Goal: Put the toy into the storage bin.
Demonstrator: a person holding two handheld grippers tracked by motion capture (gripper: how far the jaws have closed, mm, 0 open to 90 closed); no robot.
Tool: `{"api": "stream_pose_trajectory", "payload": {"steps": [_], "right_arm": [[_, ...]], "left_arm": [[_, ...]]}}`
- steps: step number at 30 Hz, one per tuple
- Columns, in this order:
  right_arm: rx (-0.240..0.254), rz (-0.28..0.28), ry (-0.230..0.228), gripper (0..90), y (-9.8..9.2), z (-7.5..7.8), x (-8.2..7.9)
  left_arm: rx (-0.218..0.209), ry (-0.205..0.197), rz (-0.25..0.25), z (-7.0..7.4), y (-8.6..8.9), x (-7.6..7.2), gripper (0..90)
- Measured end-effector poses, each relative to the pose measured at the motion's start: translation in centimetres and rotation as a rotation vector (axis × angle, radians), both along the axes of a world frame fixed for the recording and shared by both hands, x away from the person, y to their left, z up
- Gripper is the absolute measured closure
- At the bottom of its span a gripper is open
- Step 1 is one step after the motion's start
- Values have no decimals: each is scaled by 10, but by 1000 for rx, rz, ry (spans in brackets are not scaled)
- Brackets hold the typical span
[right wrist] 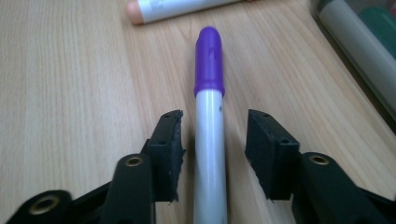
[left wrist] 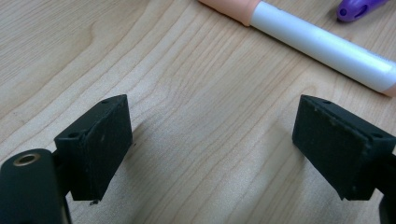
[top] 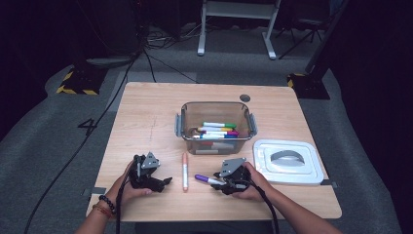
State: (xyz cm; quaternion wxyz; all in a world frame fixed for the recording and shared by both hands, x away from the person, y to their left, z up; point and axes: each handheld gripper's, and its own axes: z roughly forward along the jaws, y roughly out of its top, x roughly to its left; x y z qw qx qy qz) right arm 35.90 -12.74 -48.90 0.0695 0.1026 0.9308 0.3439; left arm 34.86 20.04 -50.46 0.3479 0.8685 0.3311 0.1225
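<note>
Right gripper (right wrist: 212, 140) jaws apart around purple marker (right wrist: 209, 93), pads not touching.

a smooth, glossy plastic purple-capped marker (right wrist: 208, 116) lies on the matt pale wood-grain table (right wrist: 70, 93), beside it black jaw pads looking rough and rubbery.

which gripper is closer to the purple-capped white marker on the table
Right. The right gripper straddles the purple-capped white marker, jaws open and pads clear of it. The left gripper sits beyond the peach-capped marker, jaws open on bare wood.
</note>
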Motion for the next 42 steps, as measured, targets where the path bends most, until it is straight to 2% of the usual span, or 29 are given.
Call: {"api": "stream_pose_trajectory", "payload": {"steps": [7, 8, 9, 11, 13, 17, 20, 23, 24, 25, 26, 31, 32, 33, 34, 38, 42], "right_arm": [[37, 3, 16, 535, 26, -3, 8], [45, 2, 29, 560, 29, -4, 9], [52, 7, 39, 643, 33, -4, 10], [51, 13, 27, 744, 34, -4, 7], [46, 20, 11, 751, 33, -3, 5], [33, 23, 15, 752, 27, -2, 7], [49, 21, 18, 752, 22, 1, 8], [91, 9, 7, 753, 9, 13, 8], [91, 9, 7, 753, 9, 13, 8], [113, 5, -3, 753, 2, 21, 7], [113, 5, -3, 753, 2, 21, 7], [178, -33, -35, 753, -21, 45, 8], [178, -33, -35, 753, -21, 45, 8], [201, -42, -39, 752, -26, 54, 7], [201, -42, -39, 752, -26, 54, 7], [235, -47, -84, 753, -33, 77, 4], [253, -50, -107, 752, -38, 93, 3]], "left_arm": [[2, -1, -2, 0, 0, 0, 124], [2, -1, -1, 0, 0, 0, 124], [2, -1, -1, 0, 0, 0, 124], [2, -1, -1, 0, 0, 0, 124], [2, -1, -1, 0, 0, 0, 124], [0, -1, 0, 0, 0, 0, 124], [1, -1, 0, 0, 0, 0, 124], [0, -1, 0, 0, 0, 0, 125], [0, -1, 0, 0, 0, 0, 124], [0, -1, 0, 0, 0, 0, 125], [0, -1, 0, 0, 0, 0, 124], [1, -1, 2, 0, 0, 0, 124], [1, -1, 2, 0, 0, 0, 125], [1, 0, 3, 0, 0, 0, 124], [1, 0, 3, 0, 0, 0, 124], [1, 0, 3, 0, 0, 0, 124], [1, 0, 3, 0, 0, 0, 125]]}}
